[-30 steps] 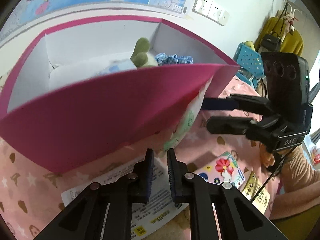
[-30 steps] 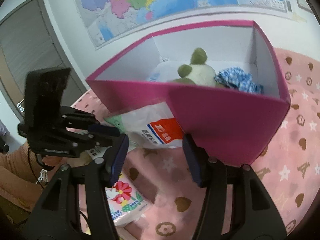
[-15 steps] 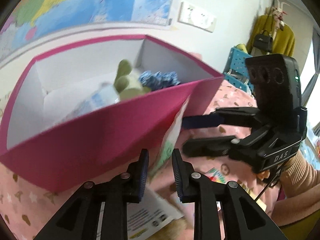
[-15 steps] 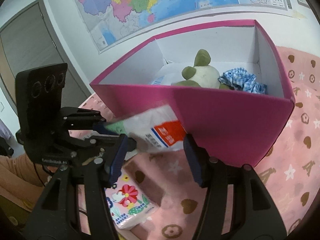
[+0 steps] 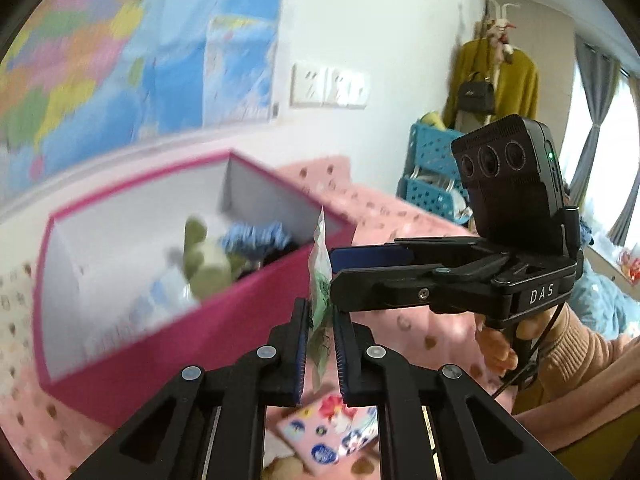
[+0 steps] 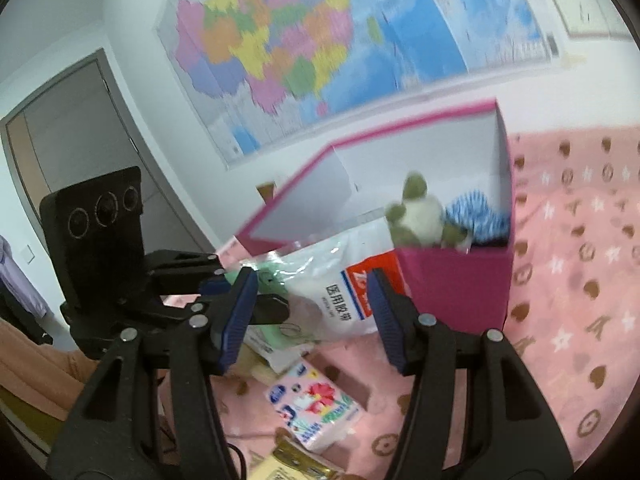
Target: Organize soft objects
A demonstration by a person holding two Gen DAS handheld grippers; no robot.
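Observation:
A soft plastic bag (image 6: 340, 280), white with a red and blue label and a green end, hangs in the air in front of the pink box (image 6: 452, 288). My left gripper (image 5: 322, 308) is closing tight on the bag's thin green edge (image 5: 320, 280), and the pads press it. My right gripper (image 6: 312, 312) stands open, its fingertips (image 5: 335, 272) just beside the bag and not pressing it. Inside the pink box (image 5: 160, 340) lie a green and cream plush toy (image 5: 204, 264) and a blue checked cloth (image 5: 256, 236).
A flowered tissue pack (image 6: 316, 404) and loose packets lie on the pink patterned bedspread (image 6: 580, 280) below the grippers. A map covers the wall behind the box. Blue baskets (image 5: 432, 176) and a hanging yellow coat (image 5: 496, 80) stand to the right. A person's sleeve (image 5: 580, 352) is behind my right gripper.
My left gripper has lifted the bag up from beside the box's front wall. Both grippers have risen, and the box now sits lower and farther off in both views.

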